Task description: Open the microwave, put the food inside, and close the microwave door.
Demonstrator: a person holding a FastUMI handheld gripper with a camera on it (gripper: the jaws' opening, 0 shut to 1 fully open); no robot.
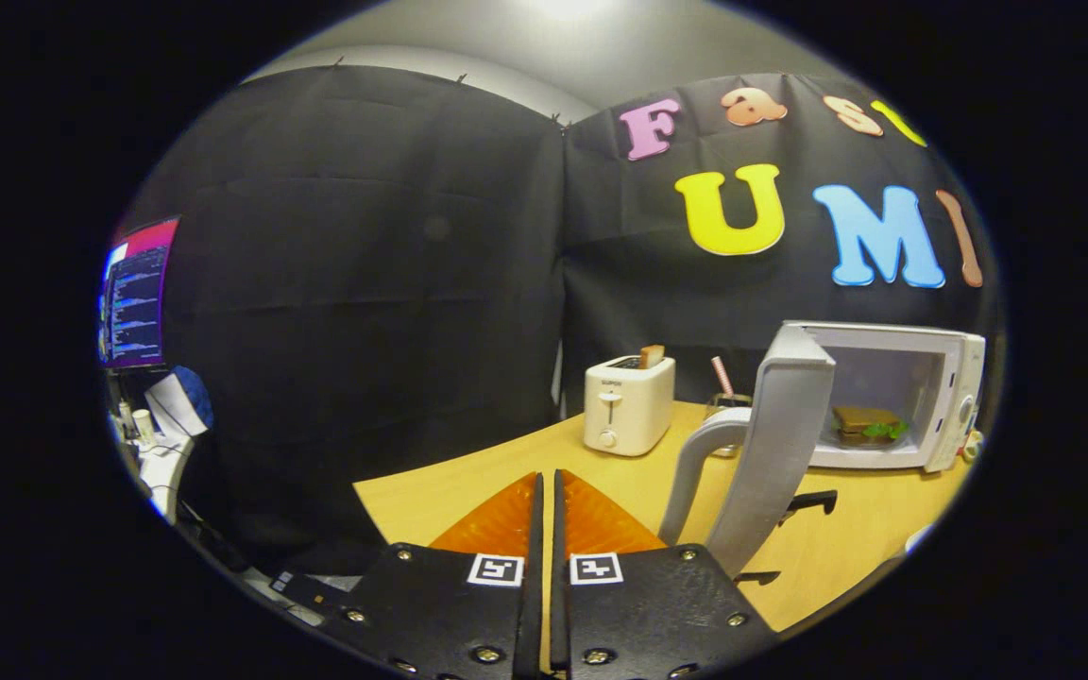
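- Now the gripper (547,486) has its two fingers (504,519) brought together side by side, with only a thin slit between them, and nothing is held between them
- The fingers hang above the near part of the wooden table (601,472), and they do not touch any object
- The microwave (950,378) stands on the table beyond the fingers and to their right, close to the black cloth wall
- Its door (775,425) is swung wide open toward the camera; it stands between the fingers and the oven cavity, and we see it almost from its edge
- A curved grey handle (695,463) sticks out from the door on the side of the fingers
- The food (865,422), which looks like a sandwich with something green beside it, lies inside the microwave cavity, on its floor
- A white toaster (627,404) stands on the table left of the microwave, beyond the fingers, and one slice of bread (652,356) rises out of its slot
- Between the toaster and the open door there is a small object with a striped straw (722,376); I cannot tell what it is
- Far to the left, outside the cloth, a lit monitor (138,293) is seen
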